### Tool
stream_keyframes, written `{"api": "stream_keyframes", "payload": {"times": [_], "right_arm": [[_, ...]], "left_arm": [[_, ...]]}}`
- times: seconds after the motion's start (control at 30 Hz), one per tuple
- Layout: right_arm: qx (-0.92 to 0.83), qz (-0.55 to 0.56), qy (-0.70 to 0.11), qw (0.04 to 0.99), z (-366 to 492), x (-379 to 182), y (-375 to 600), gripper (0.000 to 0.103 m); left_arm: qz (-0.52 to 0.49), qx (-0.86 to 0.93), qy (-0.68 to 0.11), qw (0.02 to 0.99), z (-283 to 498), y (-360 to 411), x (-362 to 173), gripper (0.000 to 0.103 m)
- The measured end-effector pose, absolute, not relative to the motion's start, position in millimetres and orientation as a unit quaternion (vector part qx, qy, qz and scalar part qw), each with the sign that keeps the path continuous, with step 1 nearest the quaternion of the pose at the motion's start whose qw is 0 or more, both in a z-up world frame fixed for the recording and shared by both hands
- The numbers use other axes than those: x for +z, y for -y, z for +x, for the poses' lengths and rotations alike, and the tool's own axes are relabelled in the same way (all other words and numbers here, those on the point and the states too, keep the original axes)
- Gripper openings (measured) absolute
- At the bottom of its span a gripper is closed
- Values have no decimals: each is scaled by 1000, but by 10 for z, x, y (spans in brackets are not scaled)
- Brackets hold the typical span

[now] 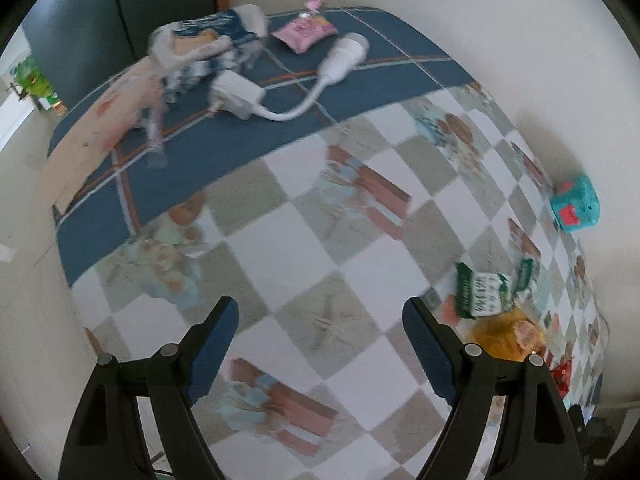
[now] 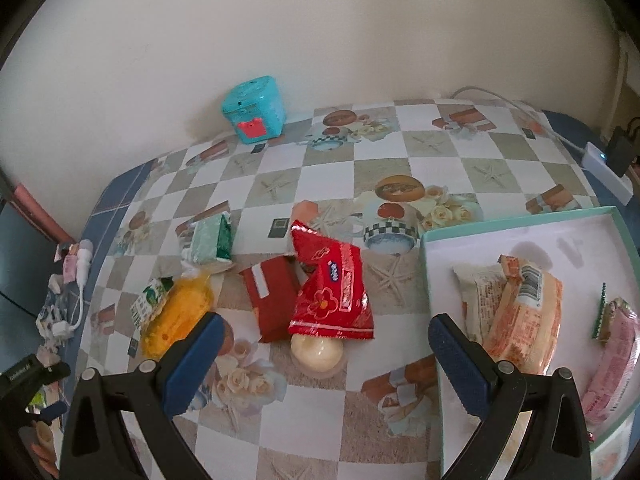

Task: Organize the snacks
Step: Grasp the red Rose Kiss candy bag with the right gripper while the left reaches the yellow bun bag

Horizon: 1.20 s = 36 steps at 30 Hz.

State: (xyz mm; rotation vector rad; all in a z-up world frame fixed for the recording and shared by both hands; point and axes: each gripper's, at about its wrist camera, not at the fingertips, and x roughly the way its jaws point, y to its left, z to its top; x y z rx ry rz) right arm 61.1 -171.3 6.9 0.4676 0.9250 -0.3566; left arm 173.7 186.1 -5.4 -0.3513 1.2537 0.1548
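Observation:
In the right wrist view, loose snacks lie mid-table: a red packet (image 2: 334, 292) over a cream round cake (image 2: 316, 354), a red box (image 2: 272, 300), a yellow pack (image 2: 180, 316) and a green-white packet (image 2: 210, 240). A teal-rimmed white tray (image 2: 500, 232) at right holds an orange-cream packet (image 2: 516, 312) and a pink packet (image 2: 616, 356). My right gripper (image 2: 324, 360) hangs open above the round cake, nothing between its fingers. My left gripper (image 1: 320, 344) is open over bare checked cloth. The green-white packet (image 1: 480, 292) and the yellow pack (image 1: 506, 336) lie to its right.
A teal toy box (image 2: 256, 114) stands by the wall. A white adapter with cable (image 1: 240, 96), a pink packet (image 1: 306, 32) and crumpled wrappers (image 1: 200, 44) lie on the blue end of the cloth. A white power strip (image 2: 608, 176) sits at the far right edge.

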Motion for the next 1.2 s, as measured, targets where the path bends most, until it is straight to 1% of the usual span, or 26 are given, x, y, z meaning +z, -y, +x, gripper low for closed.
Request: {"api": "stream_keyframes", "payload": {"times": [0.17, 0.4, 0.47, 0.57, 0.73, 0.8, 0.83, 1.07, 1.1, 1.13, 1.17, 1.2], "right_arm": [[-173, 219, -443, 852, 721, 57, 1758, 103], [-185, 226, -448, 845, 843, -20, 1907, 103], [-187, 227, -450, 843, 870, -50, 1940, 102], [-186, 224, -456, 841, 916, -100, 1957, 97], [-184, 207, -466, 840, 985, -181, 1903, 97], [-182, 203, -469, 840, 1008, -208, 1882, 93], [-180, 201, -472, 839, 1025, -225, 1871, 90], [-176, 200, -478, 837, 1069, -299, 1857, 86], [-175, 202, -479, 836, 1074, -307, 1860, 86], [-174, 204, -480, 835, 1077, -321, 1866, 85], [-174, 205, -481, 835, 1079, -326, 1867, 80], [-173, 206, -483, 833, 1082, -340, 1871, 78]], "left_arm": [[-125, 9, -590, 798, 1809, -1342, -52, 85], [-114, -75, -584, 800, 1881, -754, -11, 85], [-94, -91, -584, 801, 1895, -561, -36, 85], [-66, -111, -588, 798, 1923, -318, -125, 85], [-41, -129, -597, 791, 1941, -95, -268, 85], [-29, -128, -599, 790, 1942, -30, -309, 84], [-28, -127, -600, 789, 1941, -12, -331, 84], [2, -125, -603, 788, 1958, 89, -395, 83], [4, -127, -603, 788, 1959, 104, -394, 82], [5, -129, -603, 787, 1962, 115, -397, 77], [5, -132, -604, 786, 1962, 126, -402, 77], [10, -131, -603, 787, 1959, 135, -403, 77]]}}
